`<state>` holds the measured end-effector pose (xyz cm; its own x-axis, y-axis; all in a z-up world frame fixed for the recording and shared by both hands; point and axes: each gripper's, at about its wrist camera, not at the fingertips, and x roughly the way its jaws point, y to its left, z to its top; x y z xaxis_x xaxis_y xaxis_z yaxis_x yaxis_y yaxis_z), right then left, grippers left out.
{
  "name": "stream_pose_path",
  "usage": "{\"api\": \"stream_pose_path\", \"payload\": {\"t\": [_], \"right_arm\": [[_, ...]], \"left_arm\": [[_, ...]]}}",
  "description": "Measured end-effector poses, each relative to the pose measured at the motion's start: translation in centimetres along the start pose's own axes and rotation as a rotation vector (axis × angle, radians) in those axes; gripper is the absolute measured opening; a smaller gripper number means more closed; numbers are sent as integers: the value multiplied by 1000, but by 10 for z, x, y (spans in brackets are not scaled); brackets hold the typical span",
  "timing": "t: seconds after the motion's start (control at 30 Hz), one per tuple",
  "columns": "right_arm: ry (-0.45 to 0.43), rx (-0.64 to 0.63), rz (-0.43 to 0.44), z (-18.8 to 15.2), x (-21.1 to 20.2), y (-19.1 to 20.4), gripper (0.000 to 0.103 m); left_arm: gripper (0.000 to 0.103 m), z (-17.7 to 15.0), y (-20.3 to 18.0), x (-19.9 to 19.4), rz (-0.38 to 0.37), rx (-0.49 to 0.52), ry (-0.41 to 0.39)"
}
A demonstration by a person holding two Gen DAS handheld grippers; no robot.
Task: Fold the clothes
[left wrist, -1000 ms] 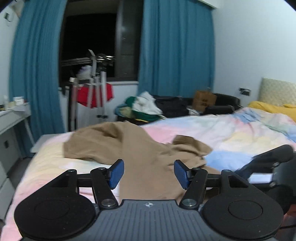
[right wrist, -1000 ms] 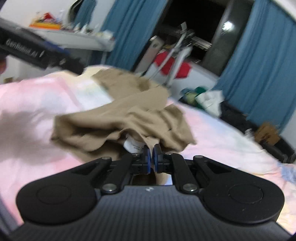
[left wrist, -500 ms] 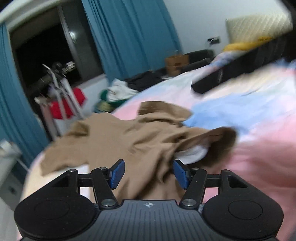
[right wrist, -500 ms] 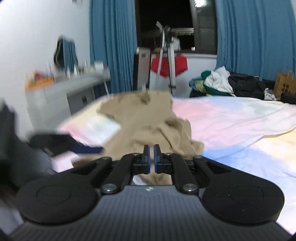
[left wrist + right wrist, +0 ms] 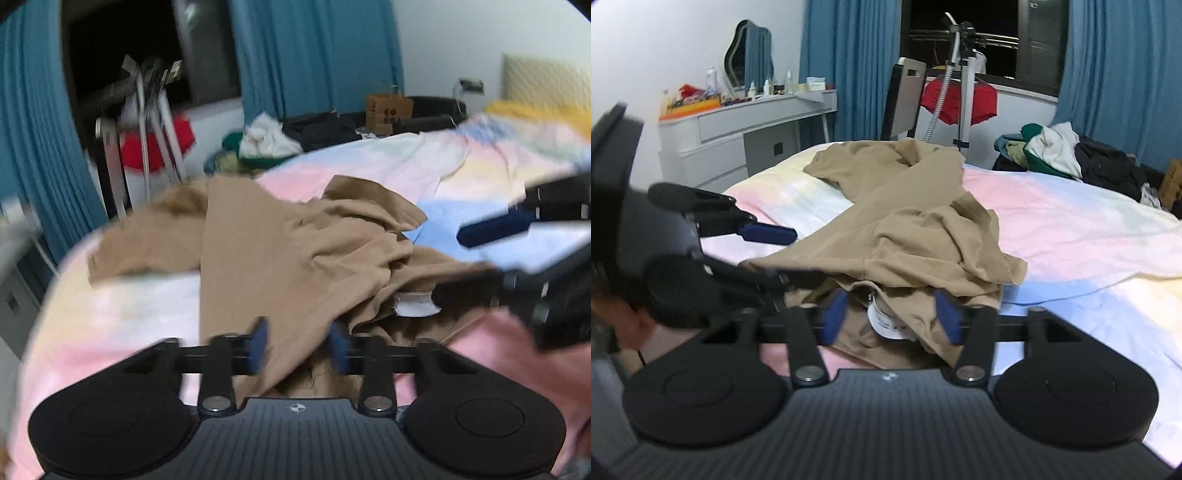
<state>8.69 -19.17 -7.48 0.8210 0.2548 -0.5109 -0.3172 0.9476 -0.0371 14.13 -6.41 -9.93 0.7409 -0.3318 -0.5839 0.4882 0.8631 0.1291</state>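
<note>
A crumpled tan garment (image 5: 295,251) lies on the pastel bedspread (image 5: 110,317), with a white label (image 5: 415,304) showing at its near edge. My left gripper (image 5: 298,345) is open, its blue pads either side of the garment's near hem. My right gripper (image 5: 892,314) is open, over the near edge of the garment (image 5: 923,229) around the white label (image 5: 886,321). The right gripper shows at the right of the left wrist view (image 5: 487,258). The left gripper shows at the left of the right wrist view (image 5: 768,254).
A grey dresser (image 5: 738,136) with bottles and a mirror stands left of the bed. A drying rack with a red cloth (image 5: 956,99) and a heap of clothes (image 5: 1056,155) lie beyond the bed. Blue curtains (image 5: 314,55) hang behind. A cardboard box (image 5: 388,109) sits near the wall.
My right gripper has opened from shut. The left gripper's jaws have narrowed and dropped to the garment's near hem. Both grippers have come close together at the near edge.
</note>
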Motion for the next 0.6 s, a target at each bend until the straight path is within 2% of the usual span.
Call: {"api": "stream_pose_path", "payload": {"t": [0.03, 0.13, 0.2, 0.23, 0.27, 0.33, 0.4, 0.43, 0.47, 0.5, 0.6], "right_arm": [[7, -14, -9, 0, 4, 1, 58], [31, -55, -45, -3, 17, 5, 58], [46, -80, -57, -6, 25, 7, 56], [56, -91, -64, -7, 29, 8, 50], [68, -99, -72, -8, 32, 9, 46], [86, -98, -81, -9, 35, 8, 22], [67, -94, -67, -10, 30, 8, 18], [47, -97, -63, -10, 25, 9, 16], [27, -95, -60, -9, 20, 10, 16], [7, -81, -56, -7, 14, 10, 15], [-76, -8, -20, -2, -3, 4, 14]], "left_arm": [[5, 1, 10, 1, -26, -54, 21], [3, 1, 39, 4, -83, -229, 46], [2, 1, 48, 5, -85, -291, 39], [2, 3, 52, 7, -73, -301, 31], [2, 5, 54, 11, -44, -310, 22], [2, 8, 62, 18, 33, -338, 11], [2, 8, 71, 26, 138, -344, 20], [2, 6, 71, 27, 197, -314, 22], [3, 3, 71, 25, 223, -298, 23], [3, 1, 72, 23, 244, -286, 22], [8, 1, 73, 2, 227, -311, -4]]}}
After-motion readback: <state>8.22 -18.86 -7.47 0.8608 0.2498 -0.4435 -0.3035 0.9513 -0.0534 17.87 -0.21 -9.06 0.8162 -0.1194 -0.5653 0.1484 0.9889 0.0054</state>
